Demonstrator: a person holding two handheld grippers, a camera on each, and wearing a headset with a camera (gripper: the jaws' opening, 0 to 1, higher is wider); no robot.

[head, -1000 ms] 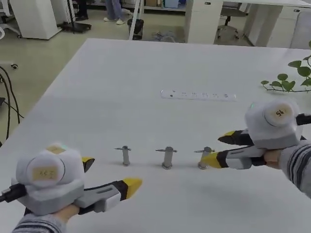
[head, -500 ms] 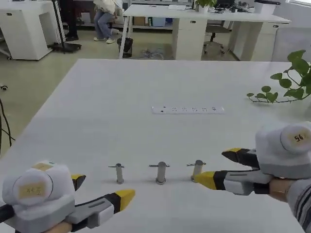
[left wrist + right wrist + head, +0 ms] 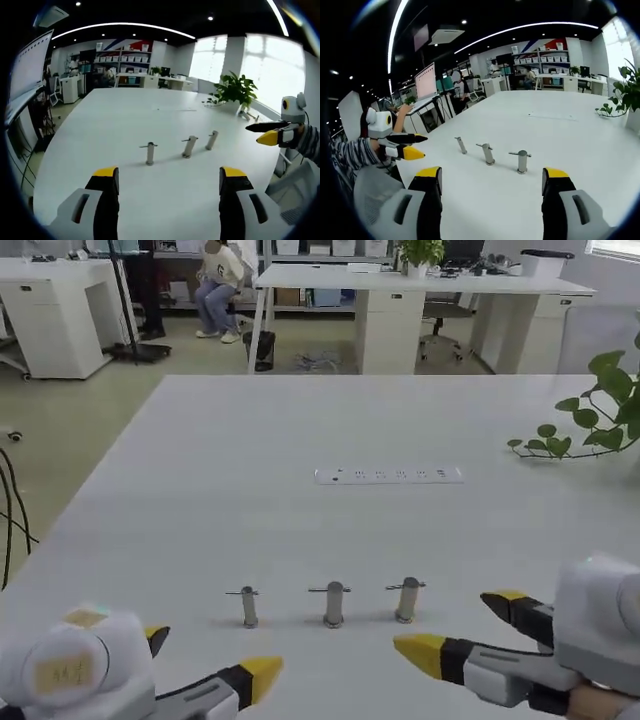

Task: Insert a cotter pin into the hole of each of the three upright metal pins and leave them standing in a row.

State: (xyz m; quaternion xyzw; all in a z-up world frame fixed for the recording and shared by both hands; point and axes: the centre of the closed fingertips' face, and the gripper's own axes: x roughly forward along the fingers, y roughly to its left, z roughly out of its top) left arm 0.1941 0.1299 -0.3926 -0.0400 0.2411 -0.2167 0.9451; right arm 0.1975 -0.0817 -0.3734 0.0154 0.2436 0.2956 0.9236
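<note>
Tabletop and camera come first: the whole head view has tipped upward and takes in more of the office, which we put down to our own head and not to anything on the white table point(image 3: 200, 490). The power strip point(image 3: 389, 475) lies where it lay, well beyond the row. What did move is the right gripper point(image 3: 445, 620). A second ago its lower yellow tip stood just beside the right-hand pin point(image 3: 405, 600), perhaps touching it. Now it has drawn back toward us and hangs apart from that pin, jaws spread wide with nothing between them, as its own view confirms. The left gripper point(image 3: 218, 650) hovers low on our side much as before, likewise released and empty. Beyond both sets of tips the three metal pins stand upright in a row, the left-hand pin point(image 3: 249, 607) and the middle pin point(image 3: 334, 604) completing the line. Each carries a thin piece crosswise through its top: the left cotter pin point(image 3: 242, 592), the middle cotter pin point(image 3: 328, 589) and the right cotter pin point(image 3: 407, 585). We judge that the last insertion is finished and that the withdrawal did not tip the right-hand pin. By our reading the task looks complete, and we need only keep both grippers clear of the row.
</note>
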